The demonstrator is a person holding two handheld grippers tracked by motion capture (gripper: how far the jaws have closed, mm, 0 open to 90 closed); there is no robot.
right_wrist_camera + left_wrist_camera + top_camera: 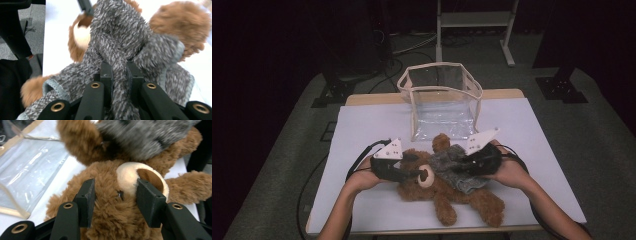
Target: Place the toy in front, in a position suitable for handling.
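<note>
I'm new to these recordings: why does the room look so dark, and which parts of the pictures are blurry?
High view: light falls on the white table, the surroundings sink into dark; the clear bag glints. Left gripper view: the grey cloth up top is blurred, the teddy bear at the jaws sharp. Right gripper view: the table is washed out white, far fur soft.

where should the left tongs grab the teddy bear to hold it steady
Grip the teddy bear's head, coming in level from the bear's head end, jaws either side of the cream muzzle. The bear lies flat and the head is its roundest, free part; the right tongs already pinch the grey vest at the body.
</note>
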